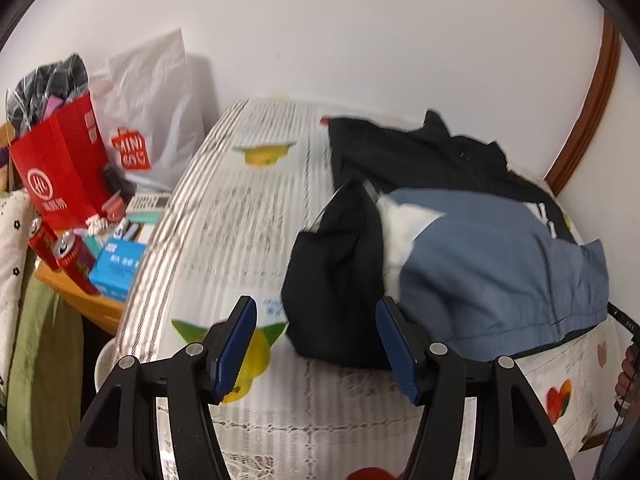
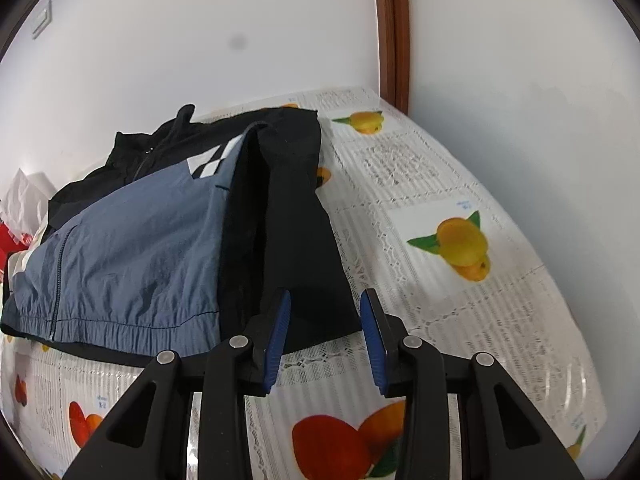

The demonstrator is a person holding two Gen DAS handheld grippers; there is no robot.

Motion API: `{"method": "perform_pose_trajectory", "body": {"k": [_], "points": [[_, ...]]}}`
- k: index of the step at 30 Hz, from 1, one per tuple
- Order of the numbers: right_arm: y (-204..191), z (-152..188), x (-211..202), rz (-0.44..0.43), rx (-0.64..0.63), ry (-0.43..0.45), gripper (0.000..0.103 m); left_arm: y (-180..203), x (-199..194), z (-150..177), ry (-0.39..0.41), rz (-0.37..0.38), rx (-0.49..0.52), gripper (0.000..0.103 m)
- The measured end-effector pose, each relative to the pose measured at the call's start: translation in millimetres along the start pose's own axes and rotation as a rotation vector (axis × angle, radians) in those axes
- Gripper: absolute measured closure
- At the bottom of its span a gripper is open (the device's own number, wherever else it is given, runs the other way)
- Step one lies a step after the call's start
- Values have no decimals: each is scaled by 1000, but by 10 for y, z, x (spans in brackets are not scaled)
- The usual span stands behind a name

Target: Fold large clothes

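A blue and black zip jacket lies on the table with the fruit-print cloth. One black sleeve is folded in over its left side. My left gripper stands open just in front of that sleeve's end, its pads clear of the fabric. In the right wrist view the same jacket shows its blue front and the other black sleeve laid along its right edge. My right gripper is open at that sleeve's cuff, with the cloth lying between the fingers but not pinched.
Left of the table stands a wooden side table crowded with a red paper bag, a white shopping bag, two red cans and a blue box. A white wall and brown door frame close the far side.
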State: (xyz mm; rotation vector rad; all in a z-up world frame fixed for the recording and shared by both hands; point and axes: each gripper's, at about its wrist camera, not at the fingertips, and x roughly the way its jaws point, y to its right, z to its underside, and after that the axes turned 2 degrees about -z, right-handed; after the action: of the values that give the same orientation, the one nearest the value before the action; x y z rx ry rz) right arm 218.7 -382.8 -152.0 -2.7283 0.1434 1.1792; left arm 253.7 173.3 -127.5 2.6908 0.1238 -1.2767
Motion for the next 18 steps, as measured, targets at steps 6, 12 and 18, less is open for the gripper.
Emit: {"method": "perform_pose_trajectory", "body": {"k": [6, 12, 18], "points": [[-47, -39, 211, 0, -4, -28, 67, -62, 225, 70, -32, 20, -6, 50], [-87, -83, 375, 9, -10, -44, 67, 2, 432, 88, -68, 63, -40, 64], [-89, -83, 354, -2, -42, -24, 94, 64, 424, 101, -73, 64, -50, 88]]}}
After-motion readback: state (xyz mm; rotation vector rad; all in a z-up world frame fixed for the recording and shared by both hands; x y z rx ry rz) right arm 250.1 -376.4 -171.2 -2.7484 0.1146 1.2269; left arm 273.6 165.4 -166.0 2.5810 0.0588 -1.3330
